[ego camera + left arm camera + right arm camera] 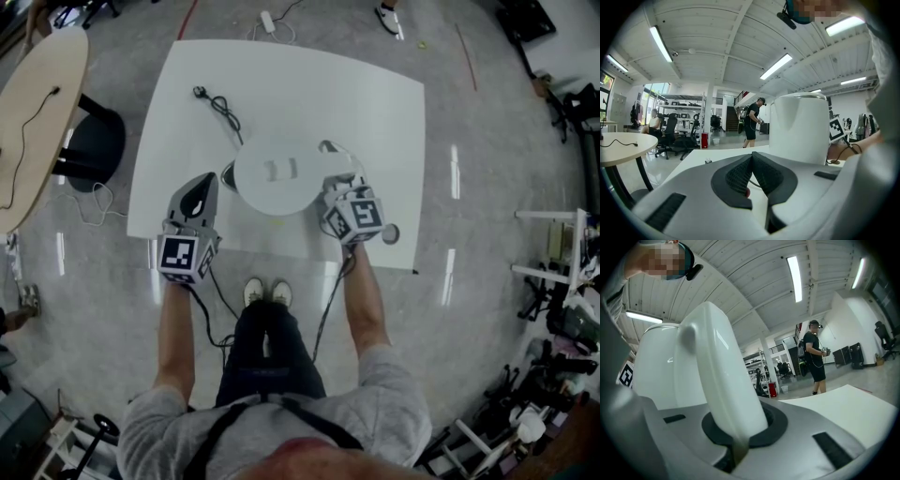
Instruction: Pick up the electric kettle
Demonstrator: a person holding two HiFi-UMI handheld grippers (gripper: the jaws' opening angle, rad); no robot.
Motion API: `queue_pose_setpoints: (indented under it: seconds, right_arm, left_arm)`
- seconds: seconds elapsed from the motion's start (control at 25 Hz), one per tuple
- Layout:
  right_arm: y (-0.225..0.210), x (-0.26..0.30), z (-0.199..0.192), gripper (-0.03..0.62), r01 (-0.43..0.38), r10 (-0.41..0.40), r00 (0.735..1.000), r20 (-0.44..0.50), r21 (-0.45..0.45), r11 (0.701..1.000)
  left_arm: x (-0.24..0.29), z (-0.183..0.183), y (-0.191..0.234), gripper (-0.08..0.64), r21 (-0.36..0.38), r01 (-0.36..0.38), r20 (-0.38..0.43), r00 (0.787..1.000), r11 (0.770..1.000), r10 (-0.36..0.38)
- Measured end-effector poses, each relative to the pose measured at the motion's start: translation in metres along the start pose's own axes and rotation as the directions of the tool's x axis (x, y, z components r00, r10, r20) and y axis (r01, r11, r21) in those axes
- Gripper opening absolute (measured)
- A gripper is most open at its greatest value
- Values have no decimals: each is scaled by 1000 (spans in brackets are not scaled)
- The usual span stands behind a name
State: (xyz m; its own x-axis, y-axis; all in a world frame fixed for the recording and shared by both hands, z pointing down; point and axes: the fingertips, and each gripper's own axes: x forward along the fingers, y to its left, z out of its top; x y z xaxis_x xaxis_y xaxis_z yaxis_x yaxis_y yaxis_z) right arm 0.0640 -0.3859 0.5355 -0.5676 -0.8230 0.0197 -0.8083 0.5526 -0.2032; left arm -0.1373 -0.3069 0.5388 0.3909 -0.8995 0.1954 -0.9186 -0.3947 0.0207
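Since the electric kettle [272, 173] is already caught by its handle [724, 376], the step in hand looks like the lift itself. Seen from above, the white kettle sits at the centre of the head view, on the lower half of a white table [375, 112], close to the table's near edge. The right gripper [337, 187] comes in from the lower right with its jaws clenched on the handle, and its own view shows the white handle rising from between them. Whether the base has left the tabletop cannot be told.

A clean lift would probably go straight up, with the grip kept firm and level so the body does not swing — its weight hangs to one side of the handle. The left gripper [199, 186] sits just beside the kettle at lower left, jaws pressed together on nothing.

A black power cord [220, 105] lies toward the upper left and runs close to the kettle — whether it joins it cannot be seen, so it may drag. Open tabletop spreads above and to the right. Floor surrounds the table, with a round wooden table [42, 112] at far upper left.
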Motion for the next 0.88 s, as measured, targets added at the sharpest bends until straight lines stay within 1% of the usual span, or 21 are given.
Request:
queue_pose_setpoints:
  seconds: [0.12,0.32,0.52,0.76,0.88]
  right_arm:
    - [4,2,0,6,-12,12,1000,1,-7,1000]
    - [9,2,1,6,-5,5,1000,-1,1,1000]
    - [18,1,10,6,-22,22,1000,15,3,1000]
    - [32,-5,20,6,-17,17,1000,-1,-16,1000]
    - [40,-7,29,6,-22,22,1000,4,-29,999]
  left_arm:
    - [-2,4,1,8,4,-4,9,1000,1000,4]
    - [-6,10,1,8,-3,-1,28,1000,1000,1]
    - [-12,15,-1,8,-5,-3,36,999,1000,3]
    - [-24,36,-5,8,8,-9,69,998,1000,8]
    - [-30,42,-4,8,28,-16,62,998,999,14]
